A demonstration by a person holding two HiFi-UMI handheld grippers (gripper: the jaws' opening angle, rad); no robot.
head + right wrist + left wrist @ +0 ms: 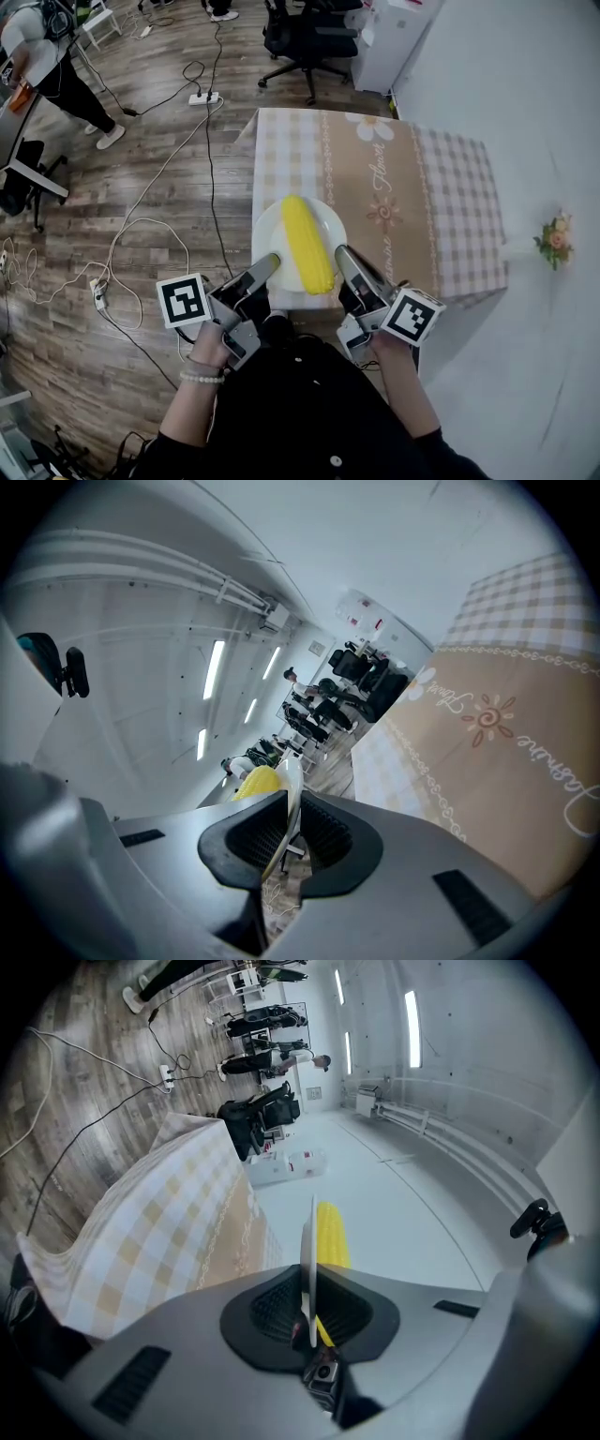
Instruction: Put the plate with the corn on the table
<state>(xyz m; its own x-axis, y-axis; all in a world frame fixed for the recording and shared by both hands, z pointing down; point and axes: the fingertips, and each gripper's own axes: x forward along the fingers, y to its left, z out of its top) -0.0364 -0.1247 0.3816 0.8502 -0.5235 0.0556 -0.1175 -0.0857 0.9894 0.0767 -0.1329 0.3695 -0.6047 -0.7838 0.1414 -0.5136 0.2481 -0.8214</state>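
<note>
One plate [270, 225] carrying one corn cob [307, 242], its rim pinched by the left hand-held gripper [267, 265] and the right hand-held gripper [345, 258], at one cloth-covered desk's [422, 187] near edge.

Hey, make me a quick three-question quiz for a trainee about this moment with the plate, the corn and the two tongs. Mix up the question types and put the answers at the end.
1. True or false: the corn lies on the white plate.
2. Multiple choice: what are the left tongs shut on?
A. the plate's rim
B. the corn
C. nothing
3. Short answer: how many tongs hold the plate?

Key
1. True.
2. A.
3. Two: the left tongs and the right tongs each clamp the rim on the near side, one on either side of the corn.
</note>
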